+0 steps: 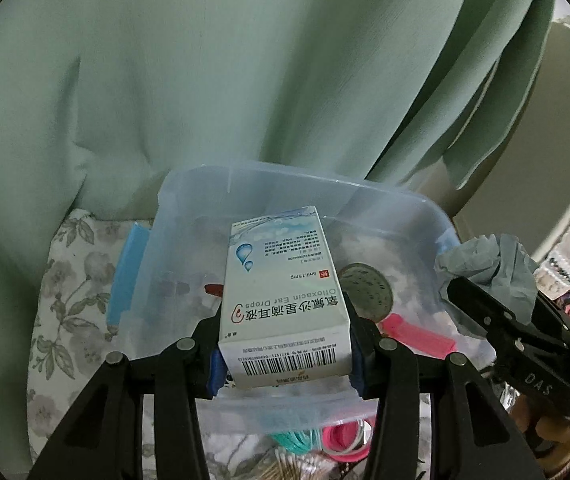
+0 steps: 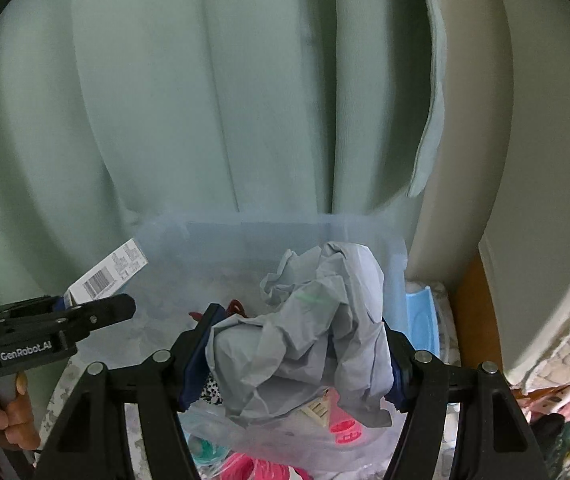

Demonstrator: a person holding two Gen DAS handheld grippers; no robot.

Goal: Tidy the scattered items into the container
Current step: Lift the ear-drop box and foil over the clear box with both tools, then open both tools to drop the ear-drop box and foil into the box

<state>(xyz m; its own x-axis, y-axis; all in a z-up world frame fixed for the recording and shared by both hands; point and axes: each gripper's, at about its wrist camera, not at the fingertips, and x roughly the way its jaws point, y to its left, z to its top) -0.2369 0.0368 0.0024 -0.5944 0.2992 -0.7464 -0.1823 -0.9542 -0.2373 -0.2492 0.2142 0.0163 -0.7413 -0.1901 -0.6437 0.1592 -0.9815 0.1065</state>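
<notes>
carton (image 1: pixel 285 292), light and stiff, is pinched at its barcode end by the left gripper (image 1: pixel 285 364) jaws, over the bin (image 1: pixel 365 200). soft crumpled paper (image 2: pixel 305 328), easily squashed, is clamped mid-wad by the right gripper (image 2: pixel 293 356).

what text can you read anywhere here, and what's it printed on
"Ofloxacin Ear Drops" on the white box held in the left gripper, seen upside down.
"5ml:15mg" on the same box.
"氧氟沙星滴耳液" on the same box.
"GenRobot.AI" on the left gripper's body in the right wrist view.
"DAS" on the right gripper, seen upside down.
The box's small print and barcode digits are too small to read.
</notes>
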